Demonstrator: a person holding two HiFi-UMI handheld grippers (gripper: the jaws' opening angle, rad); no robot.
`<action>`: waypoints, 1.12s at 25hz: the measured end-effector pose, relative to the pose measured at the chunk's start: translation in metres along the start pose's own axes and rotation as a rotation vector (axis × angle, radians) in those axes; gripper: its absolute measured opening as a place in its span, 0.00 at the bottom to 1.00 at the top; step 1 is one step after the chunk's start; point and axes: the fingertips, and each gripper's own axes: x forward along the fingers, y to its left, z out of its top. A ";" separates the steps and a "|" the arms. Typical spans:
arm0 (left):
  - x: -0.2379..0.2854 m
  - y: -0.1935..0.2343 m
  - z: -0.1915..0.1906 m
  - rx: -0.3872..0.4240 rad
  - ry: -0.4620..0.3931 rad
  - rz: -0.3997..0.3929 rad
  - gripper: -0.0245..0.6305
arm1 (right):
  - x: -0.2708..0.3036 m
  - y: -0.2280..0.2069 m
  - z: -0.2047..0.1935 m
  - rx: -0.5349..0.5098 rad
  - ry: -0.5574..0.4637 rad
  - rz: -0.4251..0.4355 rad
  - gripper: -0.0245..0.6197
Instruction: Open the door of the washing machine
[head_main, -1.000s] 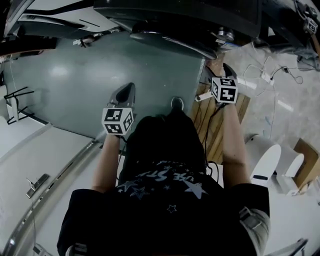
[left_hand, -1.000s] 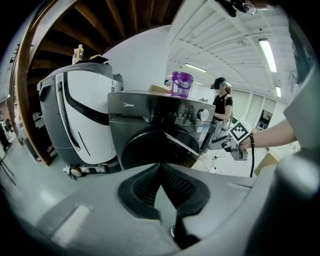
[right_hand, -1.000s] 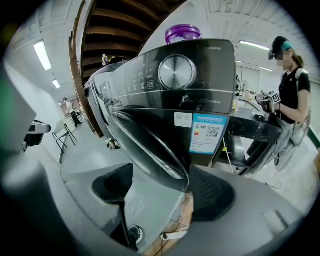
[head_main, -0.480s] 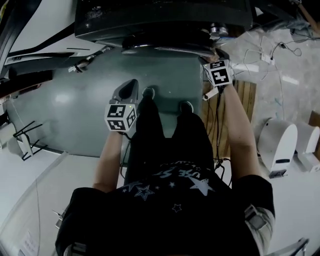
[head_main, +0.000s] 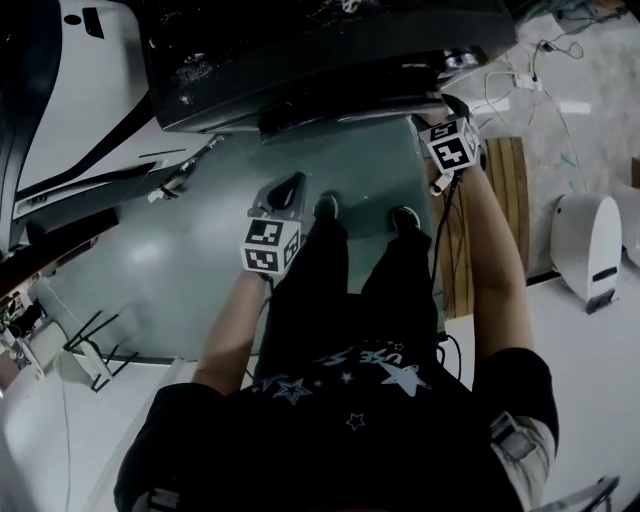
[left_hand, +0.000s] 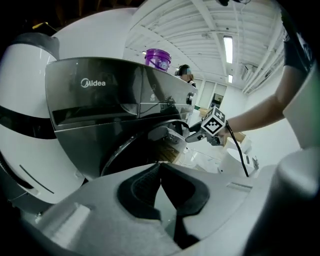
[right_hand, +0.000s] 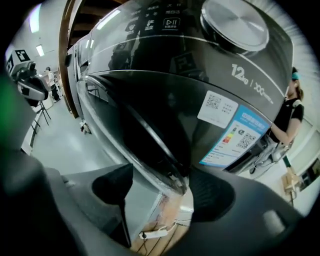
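Observation:
The dark Midea washing machine (head_main: 330, 50) fills the top of the head view, its round door (head_main: 345, 105) bulging toward me. In the right gripper view the door (right_hand: 140, 125) looms close, and its lower rim (right_hand: 174, 181) passes between the jaws of my right gripper (right_hand: 162, 176), which stand apart. From the head view that right gripper (head_main: 447, 118) sits at the door's right edge. My left gripper (head_main: 292, 185) hangs lower, in front of the machine and away from the door. Its pads meet with nothing between them (left_hand: 160, 167). The left gripper view also shows the right gripper (left_hand: 193, 136) at the door's edge.
A white rounded machine (head_main: 80, 120) stands to the left. A wooden pallet (head_main: 505, 200) and a white device (head_main: 590, 245) lie to the right, with cables and a power strip (right_hand: 155, 233) on the floor. My feet (head_main: 325, 207) stand near the machine. A purple bottle (left_hand: 158, 58) sits on top.
I have stepped closer to the machine. My right gripper has risen to the door's right edge. The left gripper has stayed low in front, little moved.

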 end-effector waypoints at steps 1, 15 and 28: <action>0.001 0.005 -0.002 0.006 0.001 -0.013 0.06 | 0.002 0.000 0.002 -0.003 0.005 -0.014 0.59; 0.005 0.057 -0.038 0.081 0.068 -0.140 0.06 | -0.006 0.013 -0.009 0.008 0.075 -0.104 0.58; 0.005 0.036 -0.071 0.204 0.144 -0.253 0.06 | -0.065 0.081 -0.076 0.142 0.137 -0.216 0.50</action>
